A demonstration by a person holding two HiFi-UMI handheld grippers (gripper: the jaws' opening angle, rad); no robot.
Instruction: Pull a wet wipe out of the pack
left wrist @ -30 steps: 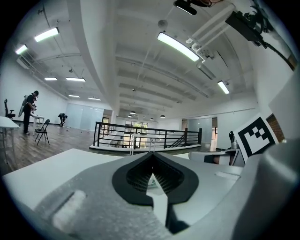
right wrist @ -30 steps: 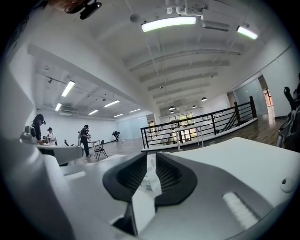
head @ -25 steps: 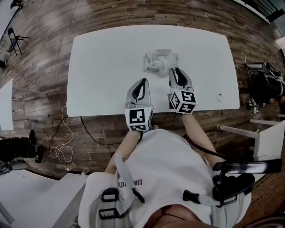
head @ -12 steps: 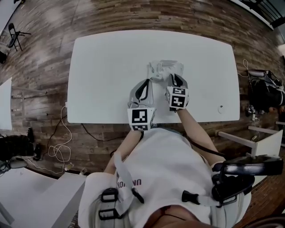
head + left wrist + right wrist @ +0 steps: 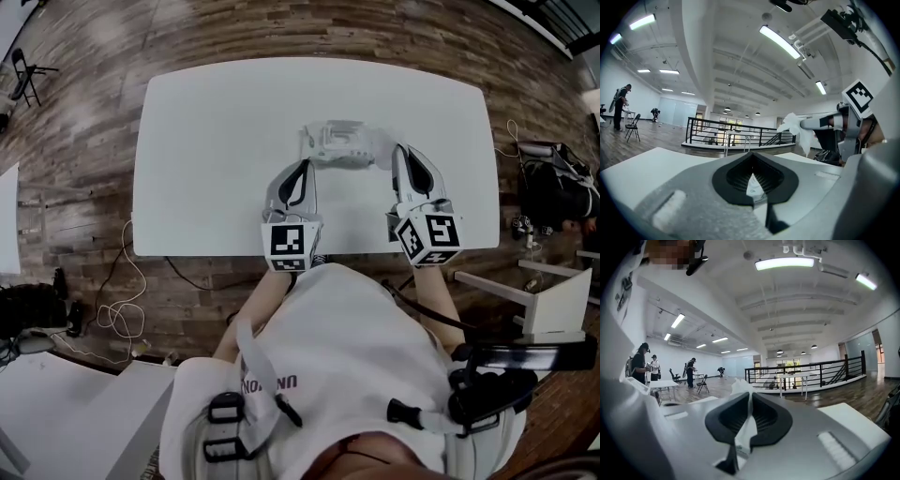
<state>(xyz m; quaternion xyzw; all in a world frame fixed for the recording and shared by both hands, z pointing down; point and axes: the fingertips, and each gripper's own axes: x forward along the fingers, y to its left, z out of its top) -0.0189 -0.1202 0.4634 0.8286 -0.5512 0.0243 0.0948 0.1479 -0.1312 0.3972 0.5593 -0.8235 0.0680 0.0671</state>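
Now the right gripper is clamped on a crumpled white wet wipe, which hangs from its tips above the table, right of the pack; the left gripper pinches the pale, printed pack's edge

We see a white table standing on a floor of wooden planks.
Its corners are rounded and its near edge runs just in front of us. On the top, toward the far side and about midway across, we find a pale pack of wet wipes resting on the surface.
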